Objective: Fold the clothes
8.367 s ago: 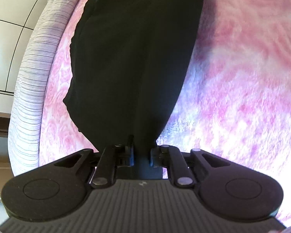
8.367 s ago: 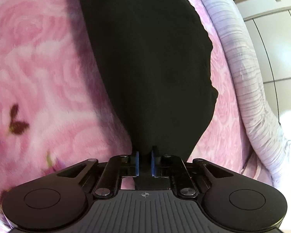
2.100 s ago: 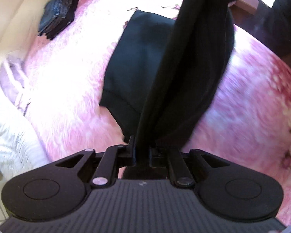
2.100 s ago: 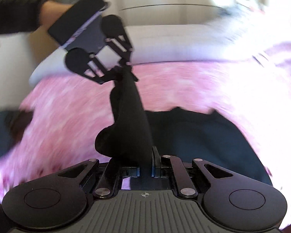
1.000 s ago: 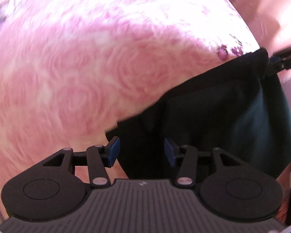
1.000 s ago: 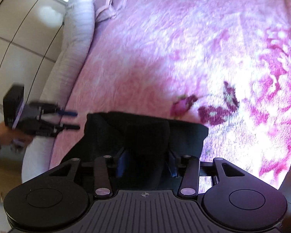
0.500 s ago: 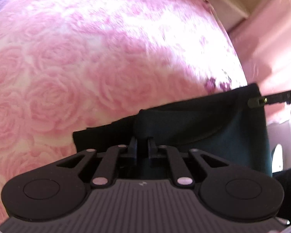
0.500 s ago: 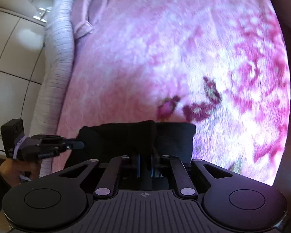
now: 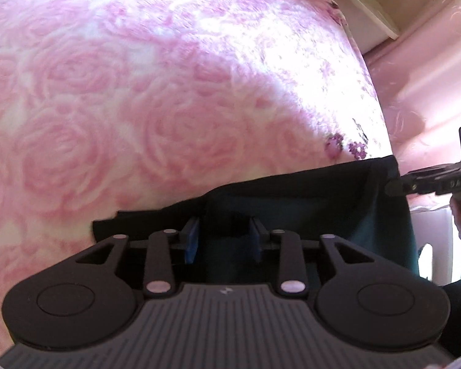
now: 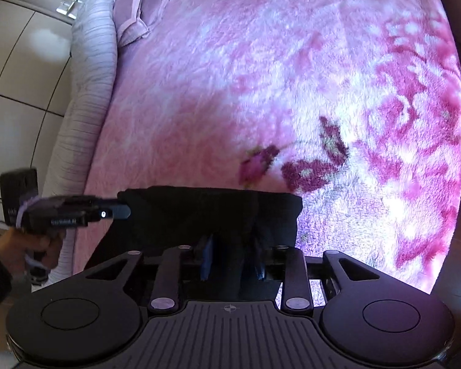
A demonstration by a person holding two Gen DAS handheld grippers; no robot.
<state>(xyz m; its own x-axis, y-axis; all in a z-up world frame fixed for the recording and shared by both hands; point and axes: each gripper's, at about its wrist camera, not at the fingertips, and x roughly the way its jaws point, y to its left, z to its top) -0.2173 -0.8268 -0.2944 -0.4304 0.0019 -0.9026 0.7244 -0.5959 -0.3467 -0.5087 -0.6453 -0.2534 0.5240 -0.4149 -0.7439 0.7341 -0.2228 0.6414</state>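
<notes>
Both of our claws have just let go: half a second back each was pinched shut on the near edge of the garment (image 9: 307,212), and now the left claw (image 9: 225,240) stands part open with its blue pads (image 9: 191,241) on either side of the dark cloth but not gripping it, and the right claw (image 10: 232,256) shows the same gap, cloth lying loose between its fingers. We hold nothing in either. Out from the claws, the garment lies flat on the pink rose blanket (image 9: 138,107) as a short, wide, folded band, its far edge fairly straight across in the right view (image 10: 212,209), with the left claw at one end and the right claw at the other. We judge that the fold is laid down and this release ends that step; what is left is likely to smooth it or fold it once more. Beyond, at the bed's side, runs a pale striped bolster (image 10: 86,98).
</notes>
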